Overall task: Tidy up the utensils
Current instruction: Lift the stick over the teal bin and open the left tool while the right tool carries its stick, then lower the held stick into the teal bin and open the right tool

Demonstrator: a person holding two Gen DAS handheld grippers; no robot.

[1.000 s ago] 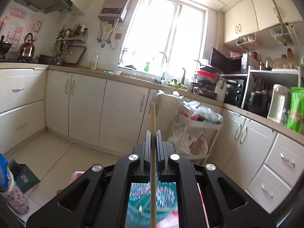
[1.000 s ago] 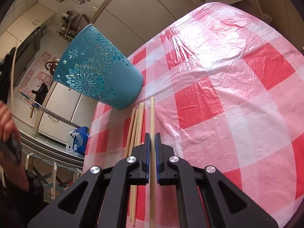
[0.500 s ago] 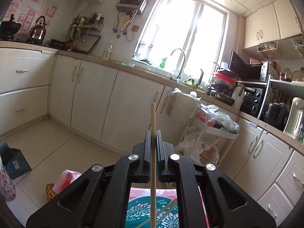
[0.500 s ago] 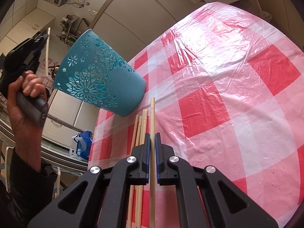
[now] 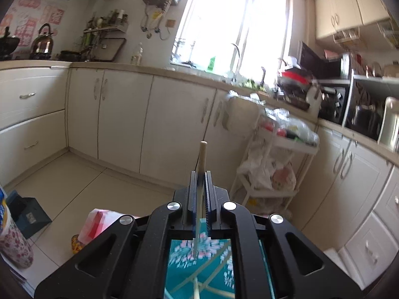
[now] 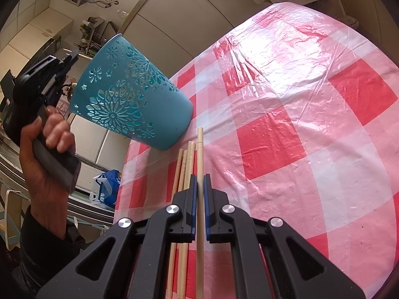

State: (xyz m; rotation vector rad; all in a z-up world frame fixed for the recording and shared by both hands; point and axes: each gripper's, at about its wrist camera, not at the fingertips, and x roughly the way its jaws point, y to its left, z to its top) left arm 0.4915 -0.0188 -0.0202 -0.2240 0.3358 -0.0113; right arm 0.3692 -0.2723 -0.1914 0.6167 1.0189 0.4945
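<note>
A teal cut-out utensil holder (image 6: 129, 99) stands on the red-and-white checked tablecloth (image 6: 299, 114). In the left wrist view my left gripper (image 5: 200, 174) is over the holder's mouth (image 5: 214, 269) with a chopstick (image 5: 202, 154) between its jaws; the stick looks blurred and sits low. Other chopsticks lie inside the holder. In the right wrist view my right gripper (image 6: 199, 178) is shut on one chopstick (image 6: 199, 149) above the cloth. Three loose chopsticks (image 6: 184, 164) lie beside it. My left gripper (image 6: 72, 56) shows by the holder's rim.
The table edge runs left of the holder, with a blue bag (image 6: 107, 186) on the floor below. Kitchen cabinets (image 5: 119, 114) and a white trolley (image 5: 274, 154) stand beyond. A pink box (image 5: 97, 224) and a floral bottle (image 5: 12, 244) sit low on the left.
My left gripper has come down over the holder's mouth, and its chopstick now sticks out less beyond the jaws. My right gripper has kept its chopstick and barely moved.
</note>
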